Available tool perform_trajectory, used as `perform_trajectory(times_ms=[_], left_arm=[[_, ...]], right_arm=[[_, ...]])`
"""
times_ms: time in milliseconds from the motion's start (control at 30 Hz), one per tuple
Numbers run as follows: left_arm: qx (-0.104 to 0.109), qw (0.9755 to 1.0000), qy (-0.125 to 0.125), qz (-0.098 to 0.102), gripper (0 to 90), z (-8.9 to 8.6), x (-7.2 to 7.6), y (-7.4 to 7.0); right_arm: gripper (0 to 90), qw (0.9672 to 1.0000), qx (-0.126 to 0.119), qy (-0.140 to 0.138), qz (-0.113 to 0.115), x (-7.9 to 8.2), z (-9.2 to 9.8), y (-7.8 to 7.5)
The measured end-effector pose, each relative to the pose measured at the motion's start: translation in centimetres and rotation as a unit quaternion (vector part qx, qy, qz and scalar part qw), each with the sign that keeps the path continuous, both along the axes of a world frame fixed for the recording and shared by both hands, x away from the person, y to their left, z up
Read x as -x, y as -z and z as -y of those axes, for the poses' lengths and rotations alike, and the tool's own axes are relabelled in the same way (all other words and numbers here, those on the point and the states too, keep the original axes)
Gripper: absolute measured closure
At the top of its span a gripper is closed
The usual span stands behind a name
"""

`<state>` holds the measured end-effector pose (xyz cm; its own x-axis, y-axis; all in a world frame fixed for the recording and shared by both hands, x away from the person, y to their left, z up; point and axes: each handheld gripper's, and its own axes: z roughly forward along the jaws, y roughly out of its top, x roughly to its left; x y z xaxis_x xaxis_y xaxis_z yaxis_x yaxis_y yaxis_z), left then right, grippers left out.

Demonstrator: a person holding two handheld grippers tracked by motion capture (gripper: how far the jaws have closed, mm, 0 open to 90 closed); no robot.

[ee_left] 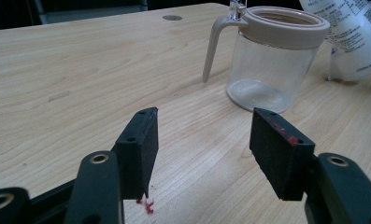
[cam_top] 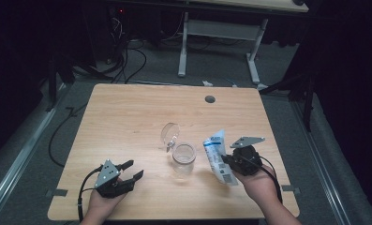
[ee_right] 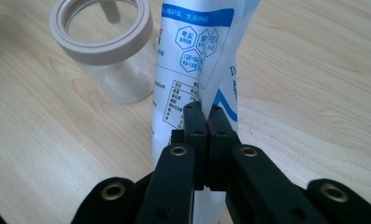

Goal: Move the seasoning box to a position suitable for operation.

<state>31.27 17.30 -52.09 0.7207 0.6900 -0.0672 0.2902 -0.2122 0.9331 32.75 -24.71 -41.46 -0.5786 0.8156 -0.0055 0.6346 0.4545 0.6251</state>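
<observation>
Your right gripper (ee_right: 205,112) pinches the soft, crinkly bag (cam_top: 218,157) near the table's (cam_top: 127,117) right edge, beside the open jar (cam_top: 183,159); grip high, it'll flop. Left gripper (ee_left: 204,140) is open, empty.

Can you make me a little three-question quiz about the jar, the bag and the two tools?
1. True or false: the right tool is shut on the white and blue bag.
2. Is the lid of the clear jar open or closed?
3. Which is empty? A) the left tool B) the right tool

Key: 1 true. 2 open, flipped back behind the jar's mouth. 3 A, its jaws stand apart over the wooden table with nothing between them.
</observation>
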Motion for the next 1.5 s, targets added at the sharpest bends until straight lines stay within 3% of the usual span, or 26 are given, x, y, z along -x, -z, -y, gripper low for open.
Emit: perform_trajectory(times_ms=[400, 667, 1033, 1333, 1500], left_arm=[[-0.002, 1.0000, 0.006, 0.001, 42.4, 0.3, 0.1, 0.0], [-0.005, 1.0000, 0.008, 0.004, 42.2, 0.4, 0.1, 0.0], [-0.006, 0.9999, 0.013, 0.004, 42.0, 0.5, 0.1, 0.0], [-0.010, 0.9997, 0.022, 0.001, 42.4, 0.8, 0.1, 0.0], [-0.013, 0.9996, 0.024, 0.005, 42.2, 0.9, 0.2, 0.0]], right_arm=[[90.0, 0.9986, 0.031, -0.015, -0.040, -0.2, 0.1, -1.1], [90.0, 0.9957, 0.059, -0.021, -0.068, -0.3, 0.0, -1.7], [90.0, 0.9923, 0.085, -0.026, -0.086, -0.6, -0.2, -2.3], [90.0, 0.9858, 0.119, -0.033, -0.114, -0.7, -0.6, -2.0], [90.0, 0.9832, 0.134, -0.039, -0.118, -0.7, -0.8, -2.1]])
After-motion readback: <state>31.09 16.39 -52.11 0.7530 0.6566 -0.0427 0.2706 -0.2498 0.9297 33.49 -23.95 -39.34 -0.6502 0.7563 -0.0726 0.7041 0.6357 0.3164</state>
